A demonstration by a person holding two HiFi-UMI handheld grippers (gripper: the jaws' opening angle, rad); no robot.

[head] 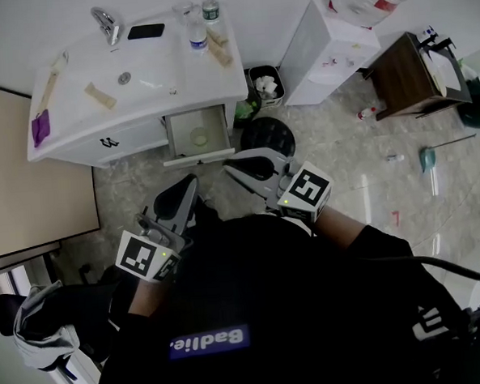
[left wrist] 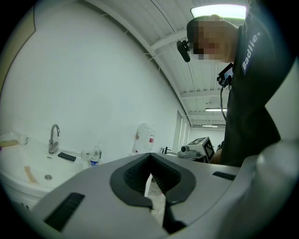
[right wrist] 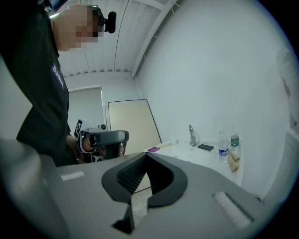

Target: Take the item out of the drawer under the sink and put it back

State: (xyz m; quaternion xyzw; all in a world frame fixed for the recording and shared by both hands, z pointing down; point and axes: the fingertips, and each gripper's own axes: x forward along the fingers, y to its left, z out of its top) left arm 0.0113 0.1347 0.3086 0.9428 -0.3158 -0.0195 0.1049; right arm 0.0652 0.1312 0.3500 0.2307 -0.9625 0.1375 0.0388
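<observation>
The white sink cabinet (head: 136,80) stands ahead of me in the head view, and its right-hand drawer (head: 180,134) is pulled out. A pale round item (head: 198,137) lies inside the drawer. My left gripper (head: 192,180) hangs just short of the drawer front, to its lower left, with its jaws together and nothing between them. My right gripper (head: 229,168) is beside it, just below the drawer's front edge, also shut and empty. The left gripper (left wrist: 149,156) view shows the sink top far off to the left. The right gripper (right wrist: 146,155) view looks across at the other gripper.
On the sink top are a faucet (head: 106,25), a black phone (head: 146,30), two water bottles (head: 198,35) and a purple thing (head: 40,126). A small waste bin (head: 266,84) and a black round stool (head: 267,135) stand right of the drawer. Further right are a white cabinet (head: 321,52) and a brown table (head: 415,75).
</observation>
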